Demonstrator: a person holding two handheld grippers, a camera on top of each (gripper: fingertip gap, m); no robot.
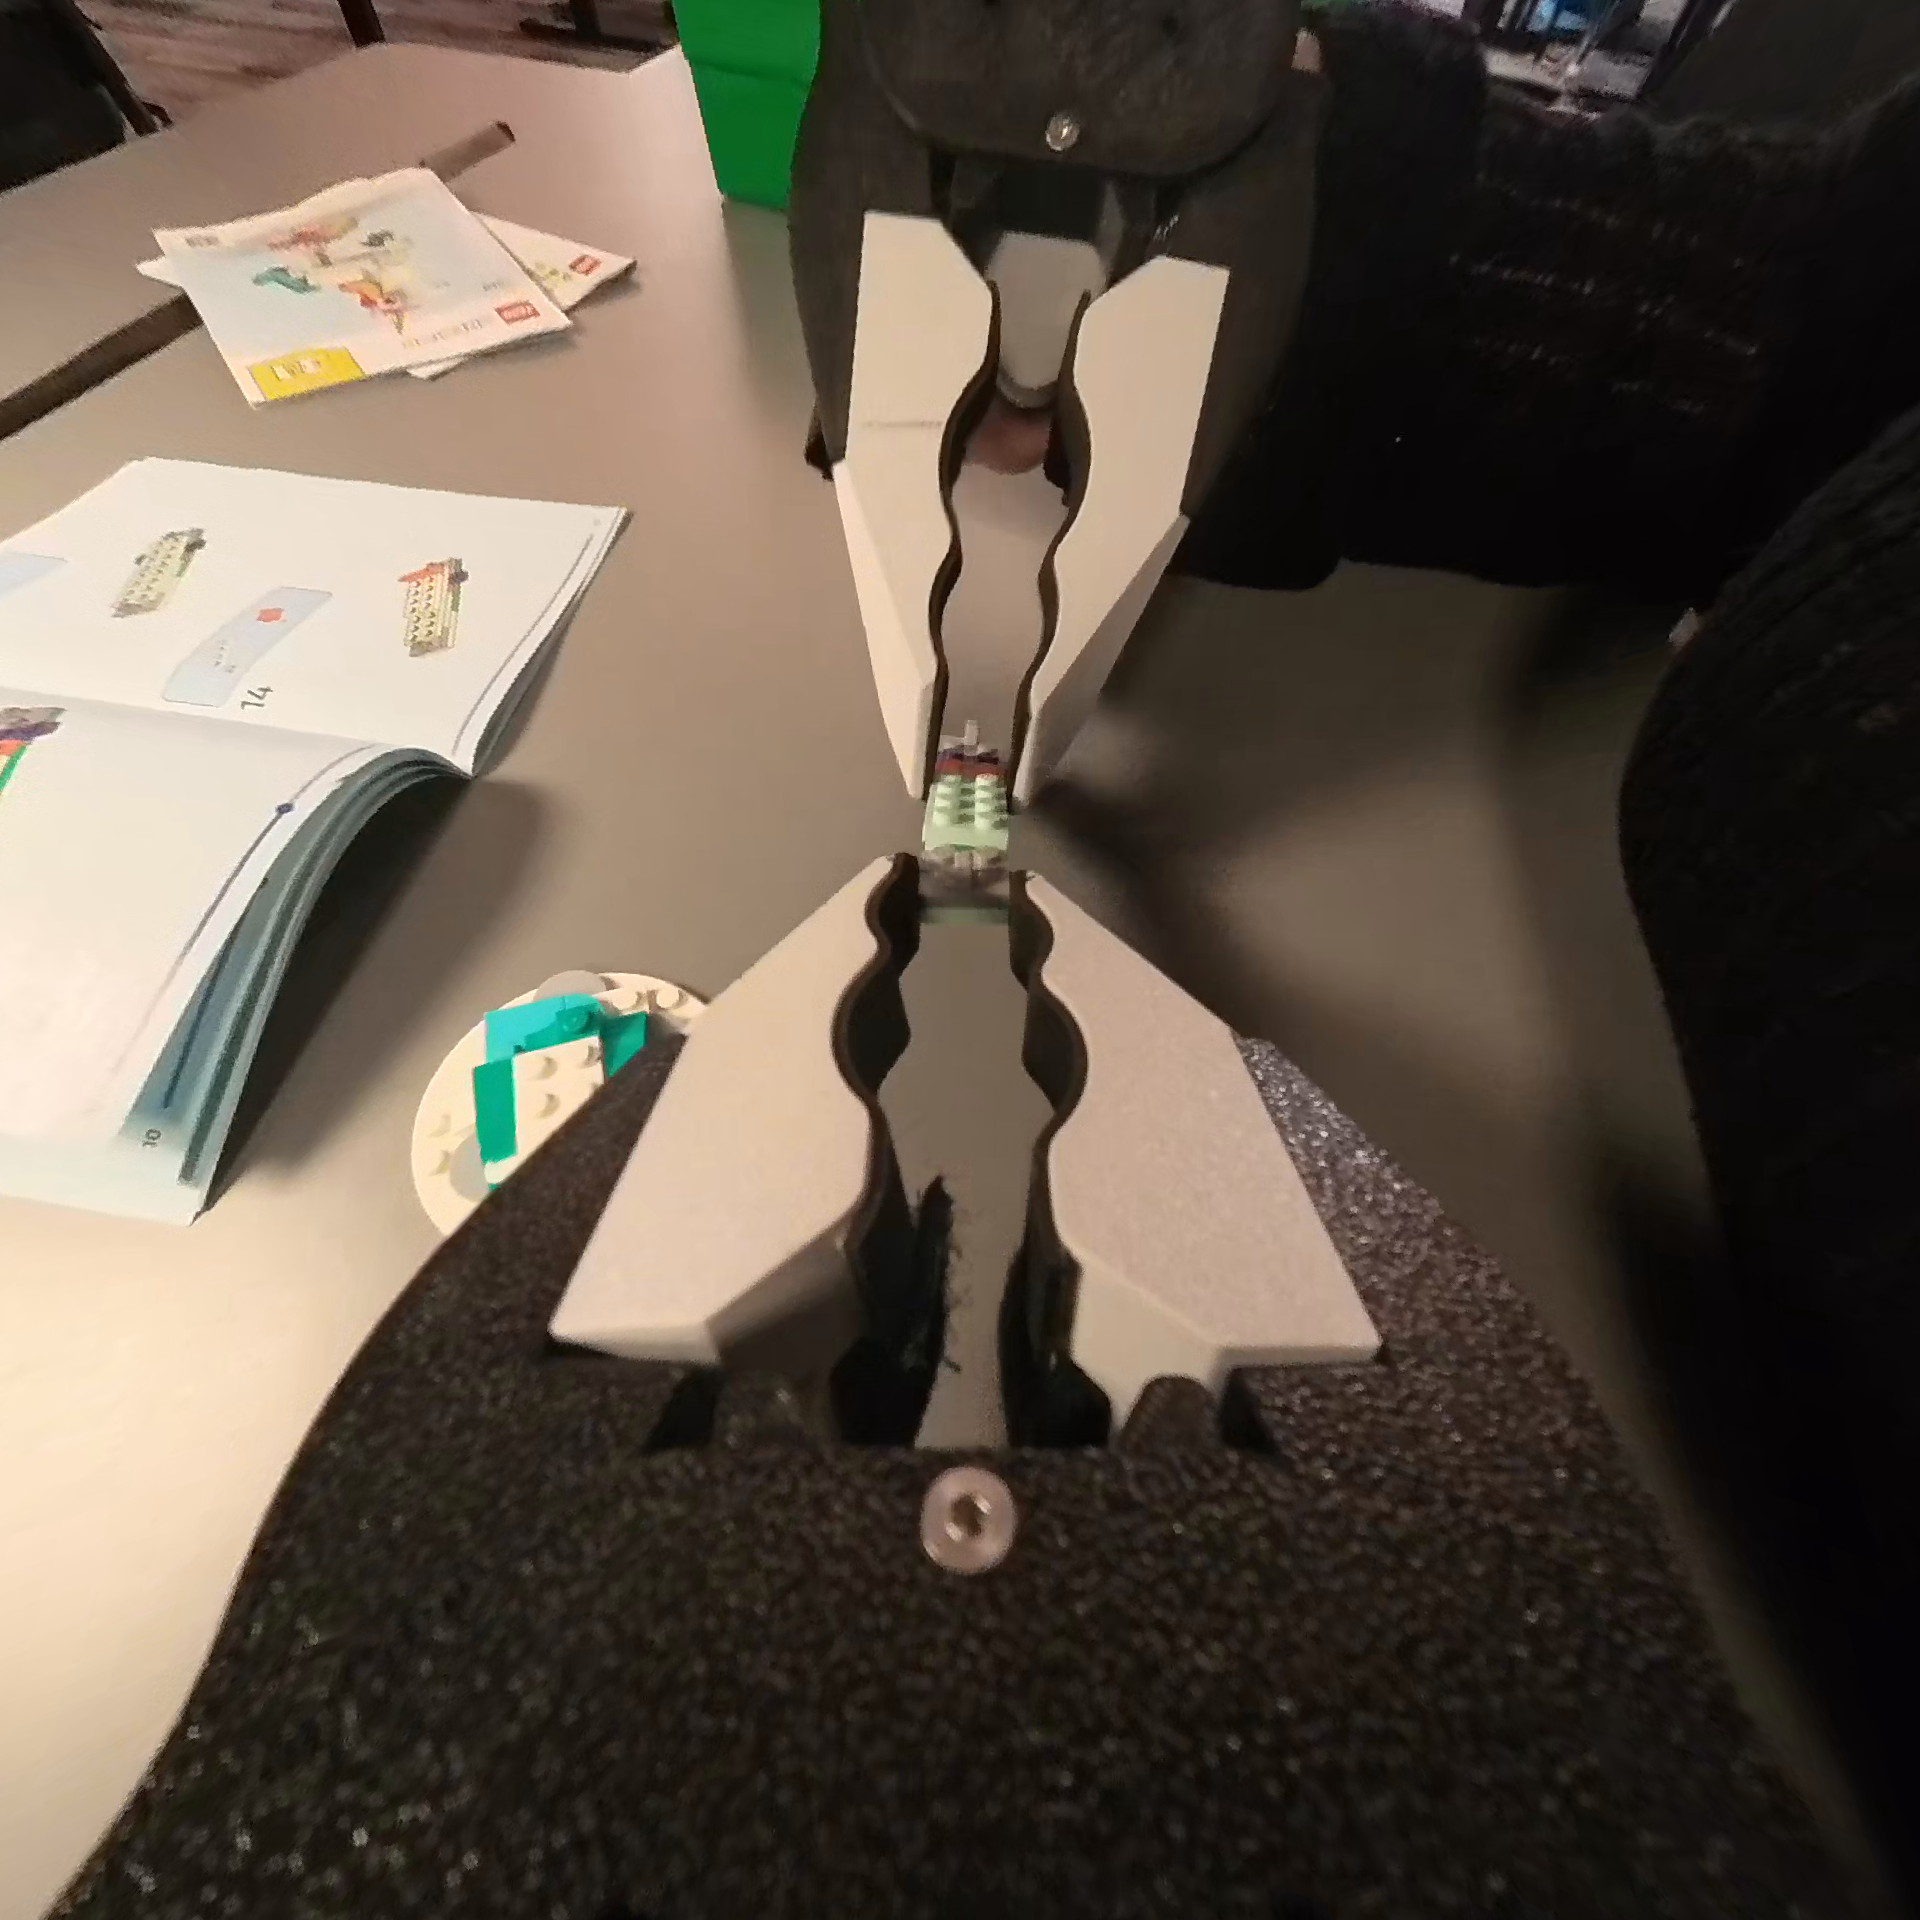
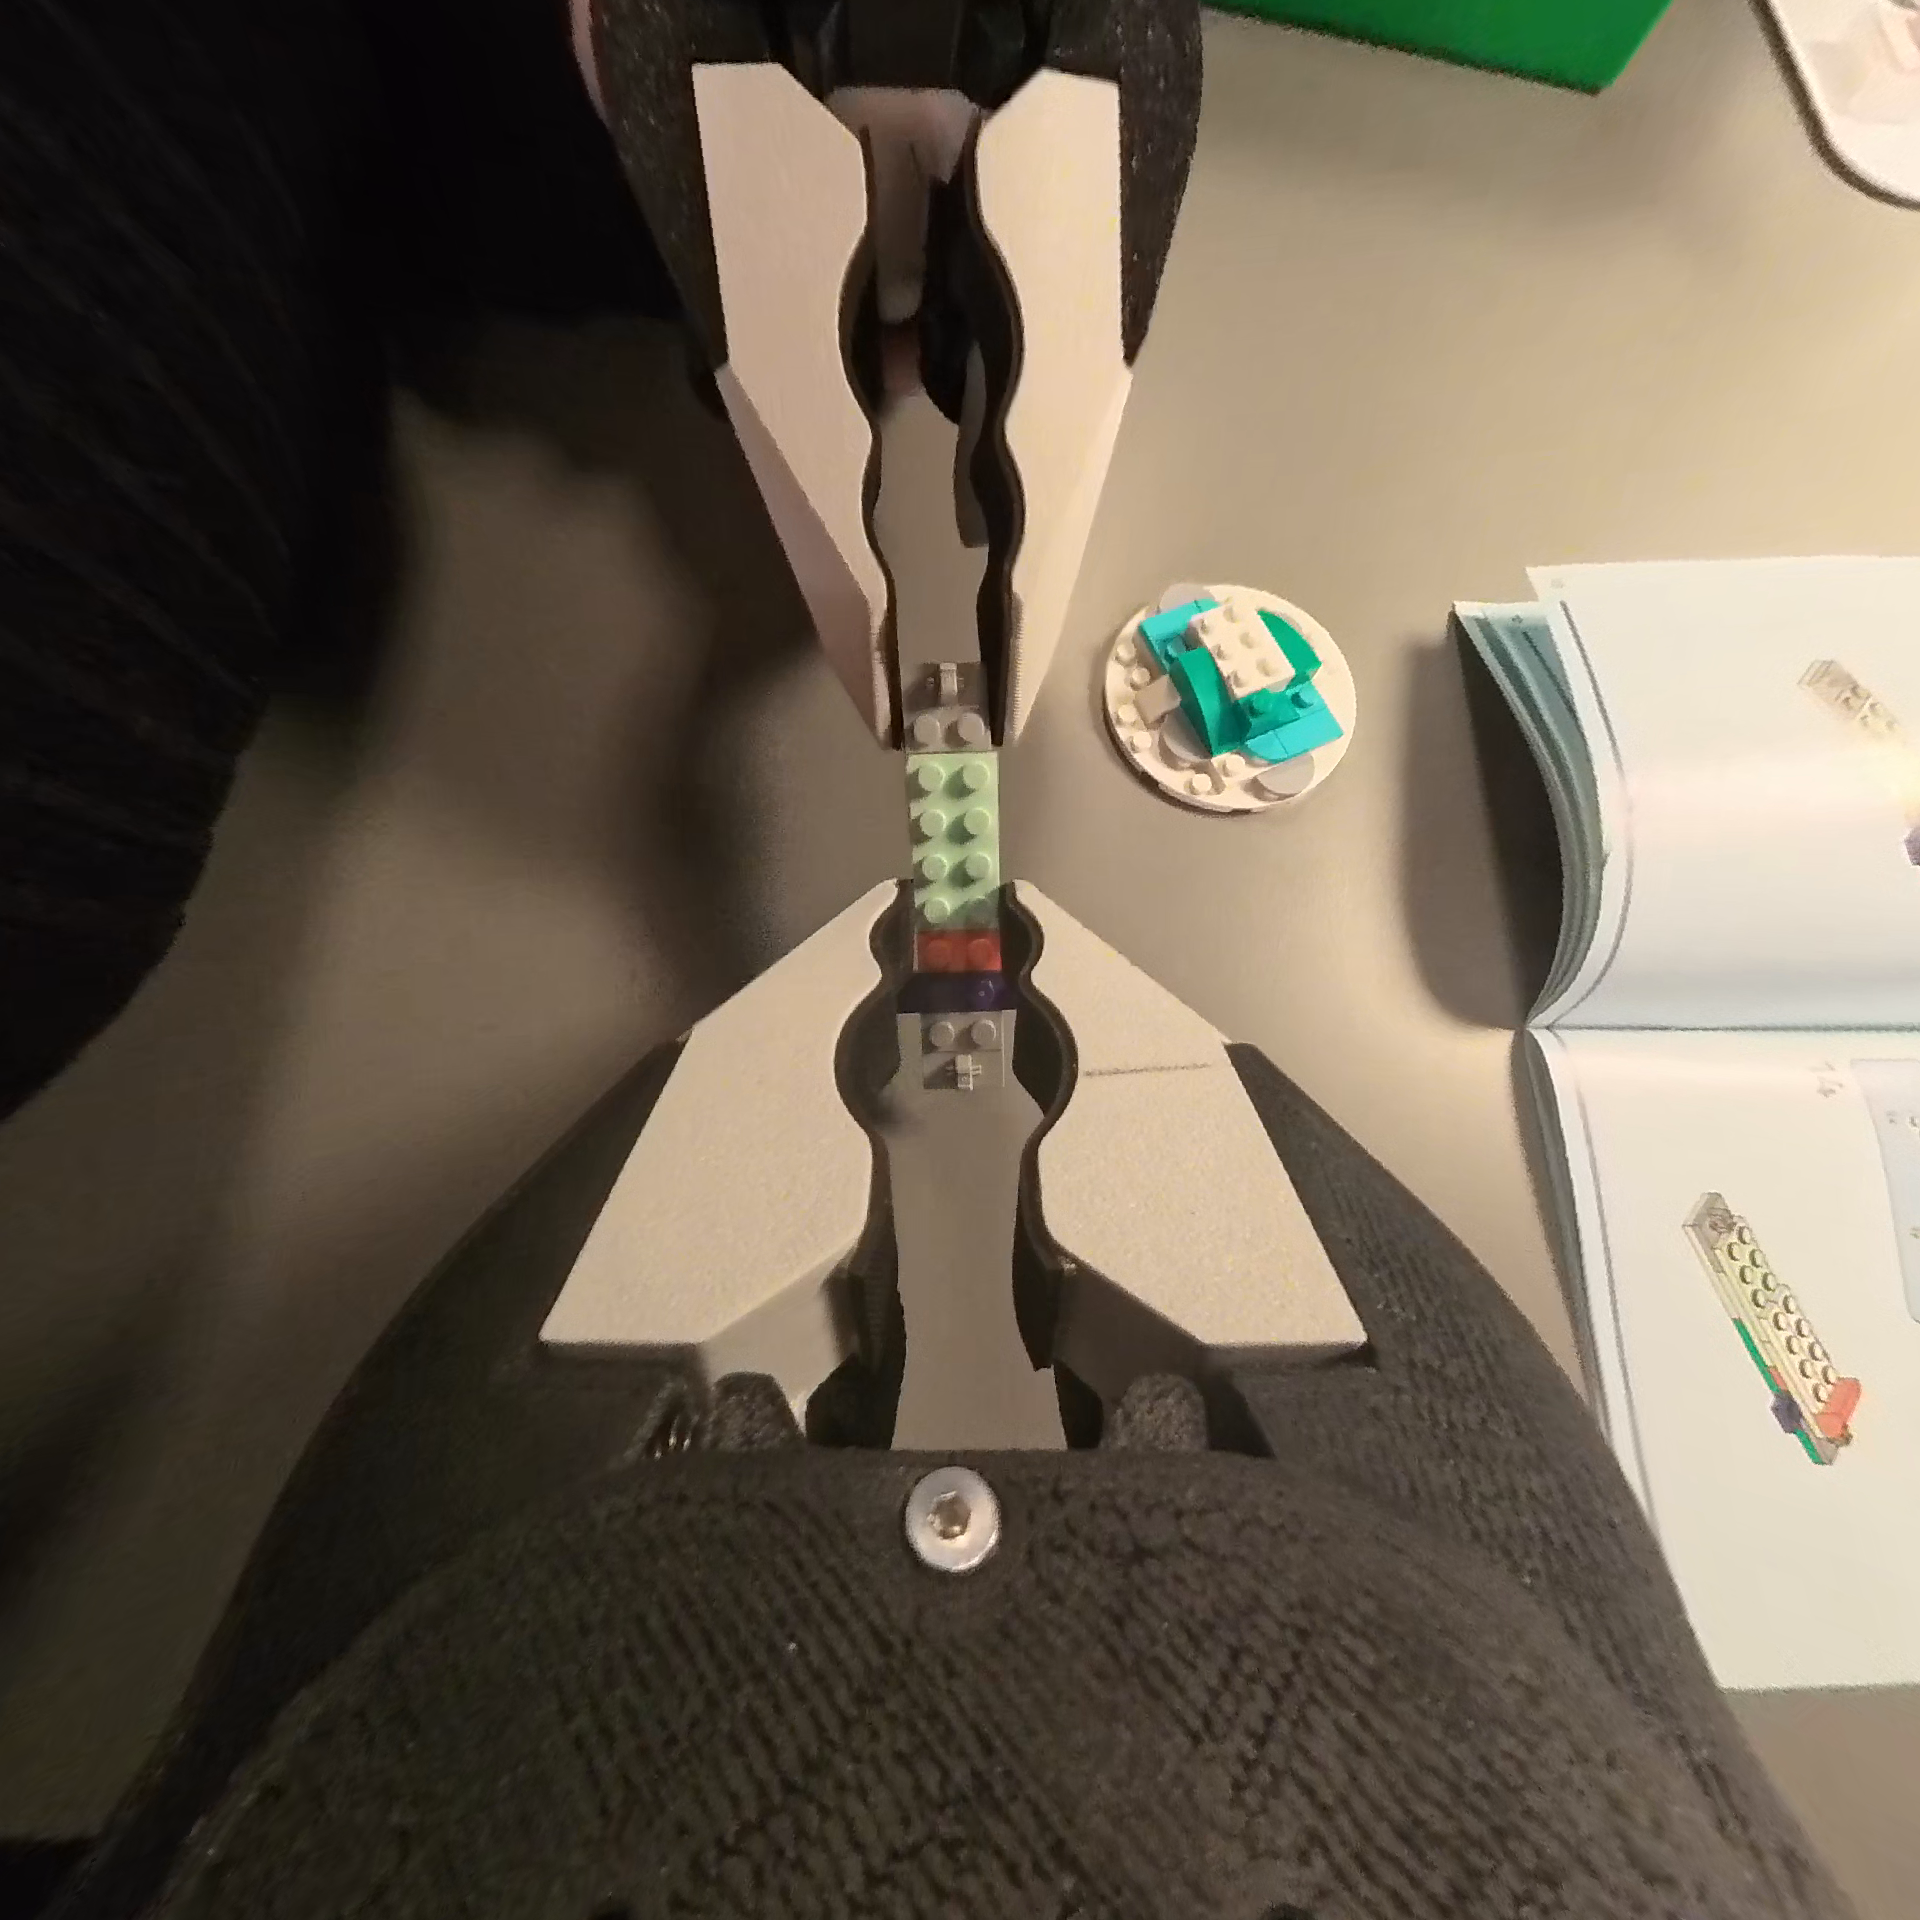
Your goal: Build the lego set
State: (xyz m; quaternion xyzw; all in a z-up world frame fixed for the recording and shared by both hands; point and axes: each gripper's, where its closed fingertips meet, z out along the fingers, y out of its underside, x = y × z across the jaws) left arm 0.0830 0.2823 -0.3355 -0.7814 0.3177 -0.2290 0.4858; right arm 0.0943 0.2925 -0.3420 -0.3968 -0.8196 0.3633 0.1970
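A long lego strip (image 2: pixel 956 831) has a light green studded plate in the middle, red and purple bricks, and grey pieces at both ends. My two grippers face each other over the grey table (image 2: pixel 1299 416). My right gripper (image 2: pixel 956 899) is shut on the red and purple end. My left gripper (image 2: pixel 945 732) comes in from the top and is shut on the far grey end. In the left wrist view, my left gripper (image 1: pixel 961 873) and my right gripper (image 1: pixel 971 795) nearly meet tip to tip, with only a short piece of the strip (image 1: pixel 966 821) showing between them.
A round white plate with a teal and white build (image 2: pixel 1226 707) lies beside the grippers; it also shows in the left wrist view (image 1: pixel 540 1081). An open instruction booklet (image 1: pixel 260 727) and more leaflets (image 1: pixel 364 281) lie farther out. A green box (image 1: pixel 748 94) stands behind. A person's dark clothing (image 2: pixel 156 416) borders the table. Less than 4 cm separates the two grippers' tips.
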